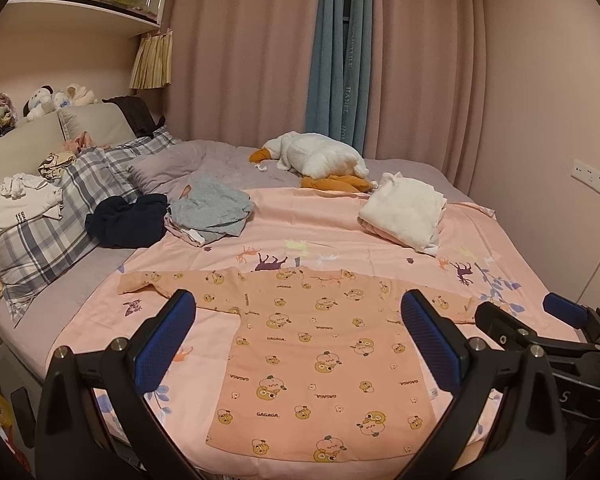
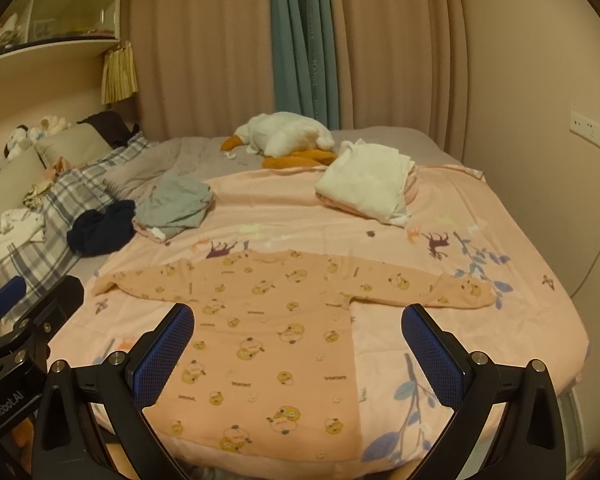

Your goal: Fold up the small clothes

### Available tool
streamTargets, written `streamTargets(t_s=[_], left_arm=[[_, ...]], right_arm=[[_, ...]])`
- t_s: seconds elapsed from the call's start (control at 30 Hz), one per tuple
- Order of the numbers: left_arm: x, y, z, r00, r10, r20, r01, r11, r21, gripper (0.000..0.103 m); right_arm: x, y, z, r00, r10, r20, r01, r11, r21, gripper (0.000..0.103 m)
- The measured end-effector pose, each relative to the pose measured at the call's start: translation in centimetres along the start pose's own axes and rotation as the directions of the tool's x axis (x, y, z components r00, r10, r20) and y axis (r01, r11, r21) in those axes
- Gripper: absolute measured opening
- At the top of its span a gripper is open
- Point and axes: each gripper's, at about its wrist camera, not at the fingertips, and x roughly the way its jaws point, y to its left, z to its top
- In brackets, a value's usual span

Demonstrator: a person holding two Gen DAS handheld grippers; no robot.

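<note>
A peach long-sleeved shirt (image 1: 320,356) printed with cartoon bears lies flat on the pink bedsheet (image 1: 324,224). Both sleeves are spread wide, hem toward the bed's near edge.

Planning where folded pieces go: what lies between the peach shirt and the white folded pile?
Only bare pink sheet with animal prints separates the peach shirt from the white folded pile; both wrist views show it.

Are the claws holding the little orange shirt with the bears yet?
No, nothing is held. The left claw and right claw are both open above the orange shirt, which lies flat on the bed.
</note>
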Motion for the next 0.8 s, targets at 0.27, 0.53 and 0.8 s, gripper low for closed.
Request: streamTargets(t_s=[0.27,0.53,0.8], left_arm=[[-0.4,0.5,-0.4,1.0,0.021,0.011,-0.021,1.0,-0.012,0.103],[-0.3,0.9,-0.5,1.0,0.024,0.011,-0.024,0.999,-0.025,0.103],[-0.4,1.3,-0.6,1.0,0.025,0.017,-0.024,0.999,-0.024,0.103]], right_arm=[[-0.1,0.1,0.0,1.0,-0.006,-0.001,0.006,1.0,-0.009,0.103],[-0.1,-0.1,-0.2,1.0,-0.005,0.001,0.005,1.0,-0.012,0.103],[-0.2,0.2,-0.2,1.0,-0.009,0.006,0.009,1.0,-0.014,0.103]])
